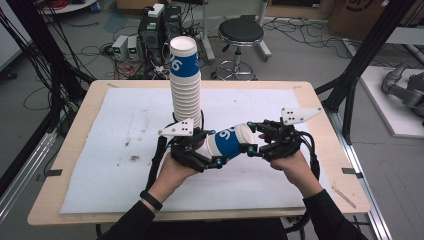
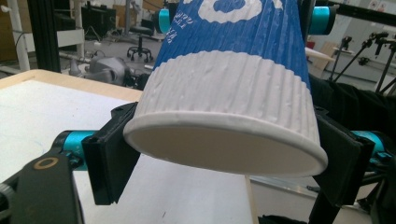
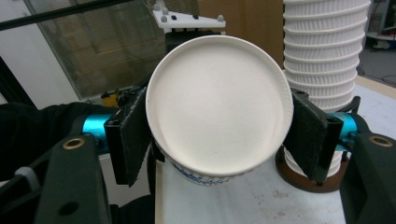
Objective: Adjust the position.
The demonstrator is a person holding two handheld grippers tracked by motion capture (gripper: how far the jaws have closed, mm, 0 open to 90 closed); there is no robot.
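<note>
A ribbed paper cup [image 1: 229, 141], blue with white bands and white print, lies on its side in the air above the white mat [image 1: 115, 150]. My left gripper [image 1: 214, 147] is shut on its left end, and in the left gripper view the cup's wide white end [image 2: 224, 93] sits between the two black jaws [image 2: 224, 158]. My right gripper [image 1: 248, 136] is shut on the other end; its view shows a round white end of the cup [image 3: 219, 102] pinched from both sides [image 3: 219, 135]. A tall stack of the same cups [image 1: 186, 90] stands just behind the left gripper.
The stack [image 3: 322, 46] rests on a brown round base [image 3: 303, 179]. The mat covers most of the wooden table [image 1: 75, 125]. Beyond the far edge are a black stool [image 1: 241, 32], computer boxes and cables on the floor. Black frame posts stand at both sides.
</note>
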